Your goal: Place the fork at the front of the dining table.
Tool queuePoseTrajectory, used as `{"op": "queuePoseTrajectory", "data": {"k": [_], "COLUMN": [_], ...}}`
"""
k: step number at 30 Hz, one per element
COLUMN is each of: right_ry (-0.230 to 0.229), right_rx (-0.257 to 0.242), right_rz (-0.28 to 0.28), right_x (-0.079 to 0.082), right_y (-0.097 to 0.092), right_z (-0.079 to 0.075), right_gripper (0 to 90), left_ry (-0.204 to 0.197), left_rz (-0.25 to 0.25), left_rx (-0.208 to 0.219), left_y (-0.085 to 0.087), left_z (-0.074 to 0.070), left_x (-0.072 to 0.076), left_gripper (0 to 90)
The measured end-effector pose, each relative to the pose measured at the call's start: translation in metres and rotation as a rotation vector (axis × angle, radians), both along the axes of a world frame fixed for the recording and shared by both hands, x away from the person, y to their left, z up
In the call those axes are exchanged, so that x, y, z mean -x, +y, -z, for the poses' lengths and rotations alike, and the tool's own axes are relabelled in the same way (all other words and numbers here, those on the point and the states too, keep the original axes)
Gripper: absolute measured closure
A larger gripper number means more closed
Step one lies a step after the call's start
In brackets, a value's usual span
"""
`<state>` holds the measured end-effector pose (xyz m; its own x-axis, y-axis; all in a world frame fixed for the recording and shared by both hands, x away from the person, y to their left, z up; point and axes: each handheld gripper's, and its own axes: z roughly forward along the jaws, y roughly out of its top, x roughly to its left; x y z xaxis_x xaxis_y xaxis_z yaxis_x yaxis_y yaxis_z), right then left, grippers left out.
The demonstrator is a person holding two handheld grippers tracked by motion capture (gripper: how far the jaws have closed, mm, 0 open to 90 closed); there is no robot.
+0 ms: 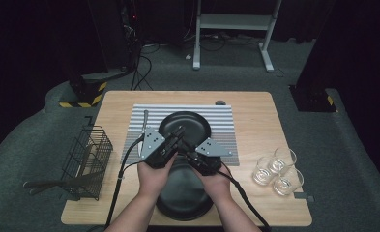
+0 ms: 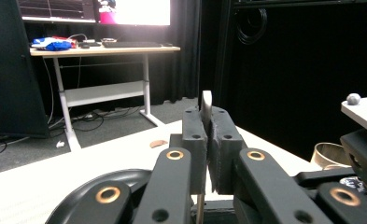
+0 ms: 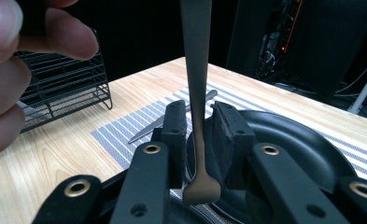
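A slim metal utensil point(image 3: 196, 93), its end hidden so its kind is unclear, hangs upright over the black plate point(image 1: 197, 122) on the striped mat point(image 1: 224, 116); the left gripper point(image 2: 208, 135) is clenched on its handle; the right gripper point(image 3: 201, 140) brackets the lower end, its pads seemingly not pressing; this looks like a handover between grippers; next, the right must pinch firmly before the left lets go; a wire basket point(image 1: 88, 154) and three glasses point(image 1: 279, 169) stand apart at either side.

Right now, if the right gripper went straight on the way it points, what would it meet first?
The right gripper would first meet the metal utensil handle, already hanging between its fingers. Past that, probably the knife lying on the striped mat, though depth is unclear.
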<state>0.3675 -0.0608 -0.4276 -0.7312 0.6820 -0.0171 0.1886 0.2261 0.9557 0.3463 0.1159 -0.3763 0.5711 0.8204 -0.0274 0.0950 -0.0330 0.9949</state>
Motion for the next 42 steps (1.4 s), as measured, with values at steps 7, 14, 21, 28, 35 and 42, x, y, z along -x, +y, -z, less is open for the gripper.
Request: {"op": "queuePoseTrajectory", "data": {"k": [7, 14, 21, 28, 35, 42], "right_ry": [-0.008, -0.006, -0.012, -0.019, -0.010, -0.008], "right_rx": [0.002, 0.020, 0.026, 0.030, 0.025, 0.019], "right_rz": [-0.003, -0.023, -0.023, -0.017, -0.008, 0.003], "right_x": [-0.001, -0.004, -0.004, -0.005, -0.009, -0.007], "right_y": [0.003, 0.006, 0.010, 0.012, 0.010, 0.003], "right_z": [0.001, -0.001, -0.001, -0.001, 0.000, -0.001], "right_gripper": [83.5, 84.4, 84.4, 84.4, 84.4, 84.3], "left_ry": [0.004, 0.000, 0.005, 0.004, -0.003, 0.001], "left_rz": [0.000, -0.002, 0.000, -0.013, -0.021, -0.030], "left_rx": [0.007, 0.007, -0.001, -0.008, -0.001, -0.005], "left_y": [0.001, 0.003, 0.006, 0.012, 0.020, 0.028], "left_z": [-0.001, 0.000, 0.002, 0.004, 0.003, 0.007], "left_x": [-0.003, -0.002, -0.002, 0.001, 0.006, 0.011], "left_gripper": [86.3, 85.6, 80.7, 72.5, 68.3, 64.6]}}
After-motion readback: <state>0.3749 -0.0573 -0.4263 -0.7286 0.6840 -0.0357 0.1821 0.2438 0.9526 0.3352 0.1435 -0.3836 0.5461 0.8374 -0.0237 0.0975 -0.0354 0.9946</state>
